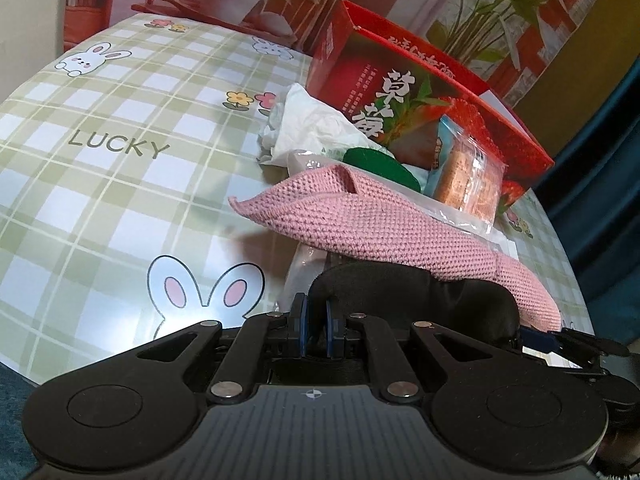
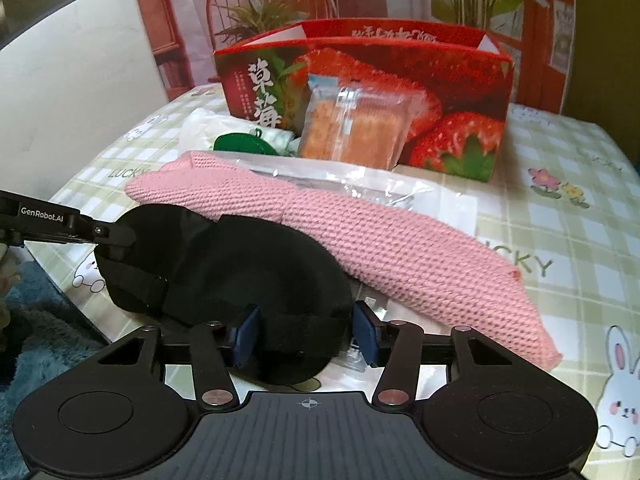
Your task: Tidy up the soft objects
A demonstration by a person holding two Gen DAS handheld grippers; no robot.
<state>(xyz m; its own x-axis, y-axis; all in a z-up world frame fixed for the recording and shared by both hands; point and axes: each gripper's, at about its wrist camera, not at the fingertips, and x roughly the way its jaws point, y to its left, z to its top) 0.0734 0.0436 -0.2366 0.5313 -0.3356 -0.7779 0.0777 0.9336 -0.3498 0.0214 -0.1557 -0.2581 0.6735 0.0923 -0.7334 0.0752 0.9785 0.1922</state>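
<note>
Eye mask (image 2: 224, 268) shared between my two grippers, near table (image 1: 120, 184) edge.

Left gripper (image 1: 317, 322) is clenched on its end; right gripper (image 2: 306, 336) stands released astride its lobe. Pink knit (image 2: 360, 232) at 1 o'clock hides packaging; its strap is hard to trace.

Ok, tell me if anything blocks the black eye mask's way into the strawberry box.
Yes. The pink knitted cloth lies across the table between the black eye mask and the strawberry box, and a wrapped snack pack leans against the box's front.
</note>
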